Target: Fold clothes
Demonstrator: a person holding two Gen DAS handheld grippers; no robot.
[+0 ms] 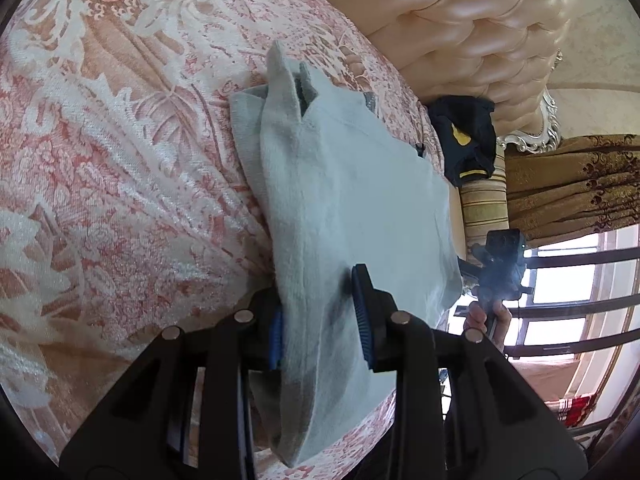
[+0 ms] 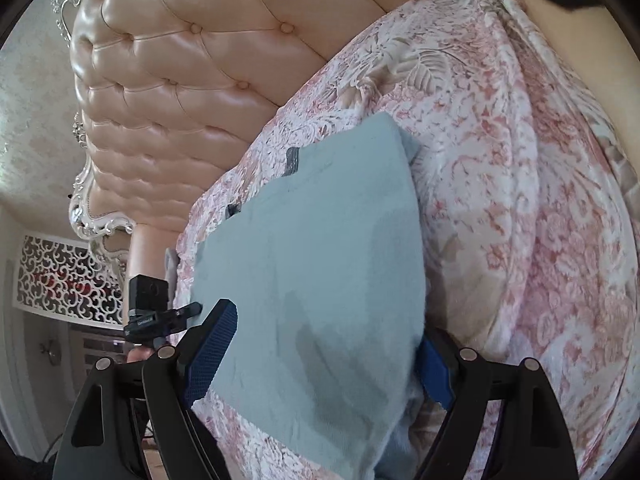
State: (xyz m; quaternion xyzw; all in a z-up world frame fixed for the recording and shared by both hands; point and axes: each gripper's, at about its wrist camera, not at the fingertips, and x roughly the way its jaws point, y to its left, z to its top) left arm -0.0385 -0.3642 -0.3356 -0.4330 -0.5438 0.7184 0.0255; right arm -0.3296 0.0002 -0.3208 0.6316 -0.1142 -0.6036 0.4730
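Left wrist view shows the left gripper pinching a bunched fold of the grey garment on the bed, while the right gripper straddles it, spread wide.

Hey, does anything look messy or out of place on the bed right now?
Yes: the grey garment is folded unevenly. At its far end a flap sticks up instead of lying flat. A dark garment also lies crumpled by the headboard.
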